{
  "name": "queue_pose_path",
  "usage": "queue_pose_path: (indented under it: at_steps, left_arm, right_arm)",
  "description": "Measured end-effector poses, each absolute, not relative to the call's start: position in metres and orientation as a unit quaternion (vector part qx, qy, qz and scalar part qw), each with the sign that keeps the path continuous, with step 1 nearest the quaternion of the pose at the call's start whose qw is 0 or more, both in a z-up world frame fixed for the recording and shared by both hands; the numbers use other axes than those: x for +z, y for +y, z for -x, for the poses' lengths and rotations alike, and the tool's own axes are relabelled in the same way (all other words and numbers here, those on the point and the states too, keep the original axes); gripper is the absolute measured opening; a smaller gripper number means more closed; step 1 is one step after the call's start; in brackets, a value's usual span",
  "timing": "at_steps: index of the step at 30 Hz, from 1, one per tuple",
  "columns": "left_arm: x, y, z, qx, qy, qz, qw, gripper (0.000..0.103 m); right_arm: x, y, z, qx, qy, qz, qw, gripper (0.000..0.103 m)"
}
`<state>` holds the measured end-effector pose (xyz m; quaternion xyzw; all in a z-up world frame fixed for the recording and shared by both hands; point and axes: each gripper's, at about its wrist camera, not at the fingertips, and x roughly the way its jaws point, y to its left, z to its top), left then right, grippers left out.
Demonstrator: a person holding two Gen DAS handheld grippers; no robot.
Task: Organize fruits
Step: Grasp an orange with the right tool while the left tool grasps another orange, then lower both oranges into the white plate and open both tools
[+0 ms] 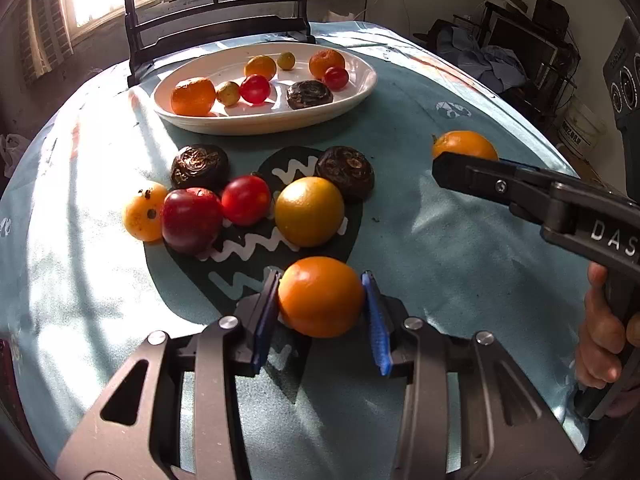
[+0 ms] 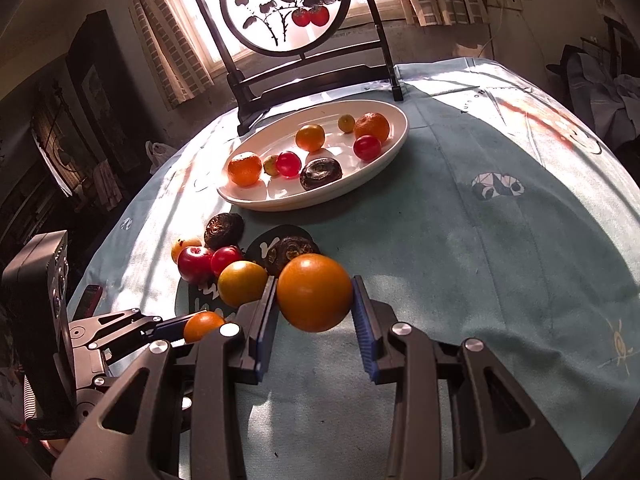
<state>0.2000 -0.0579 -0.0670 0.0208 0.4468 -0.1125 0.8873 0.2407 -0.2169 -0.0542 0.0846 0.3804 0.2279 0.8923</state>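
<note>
Holding one orange [image 1: 321, 297] in my left gripper [image 1: 322, 312] and another orange [image 2: 315, 292] in my right gripper [image 2: 314, 320], roughly halfway: eight fruits sit on the white plate [image 1: 360, 92], six remain loose on the tablecloth [image 1: 440, 240].

The counter [image 2: 500, 240] wears a pale teal cloth [image 1: 420, 208] printed with a dark heart [image 1: 256, 240]. On it rest a white oval platter [image 1: 360, 92], a framed round screen on a black stand [image 2: 304, 76], and a loose cluster: 2 dark wrinkled fruits [image 1: 199, 166], a spotted yellow fruit [image 1: 144, 211], a plum [image 1: 191, 220], a tomato [image 1: 246, 200] and a yellow-orange citrus [image 1: 309, 211].
</note>
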Motion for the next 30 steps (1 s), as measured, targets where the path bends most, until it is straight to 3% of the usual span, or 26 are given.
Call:
queue_pose_path:
  at_steps: [16,23,30]
  left_arm:
    - [-0.020,-0.006,-0.193,-0.115,0.397,0.034,0.910,0.041]
    - [0.000,0.002,-0.259,-0.103,0.382,0.038,0.918,0.041]
    - [-0.004,-0.004,-0.349,-0.091,0.396,0.031,0.913,0.041]
  right_arm:
    - [-0.044,-0.196,-0.247,0.292,0.363,-0.105,0.879,0.036]
    - [-0.021,-0.183,-0.300,0.254,0.330,-0.088,0.905,0.036]
    - [-0.035,-0.176,-0.368,0.228,0.341,-0.086,0.908,0.036]
